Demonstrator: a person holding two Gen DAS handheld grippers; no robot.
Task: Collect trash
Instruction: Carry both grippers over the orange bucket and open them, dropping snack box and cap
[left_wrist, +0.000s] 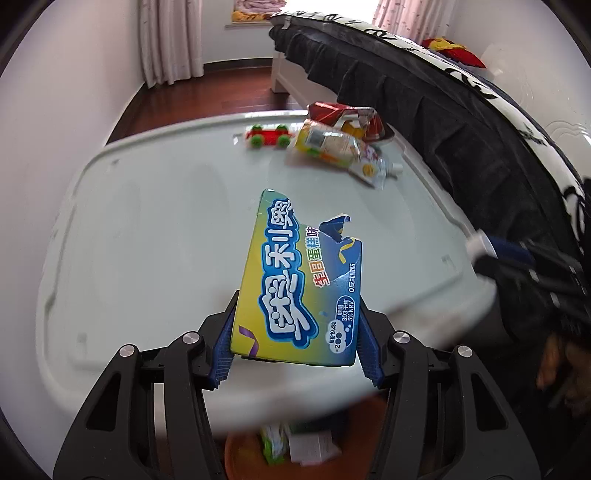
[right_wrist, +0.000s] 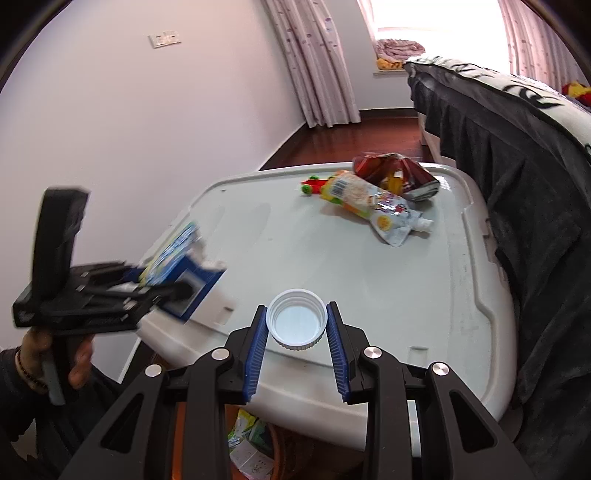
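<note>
One torn cookie box (left_wrist: 295, 280), Chinese lettering, "393" readable, in left hand-held gripper (left_wrist: 295, 343).

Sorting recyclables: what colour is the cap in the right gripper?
White; the ribbed bottle cap shows best in the right wrist view.
</note>
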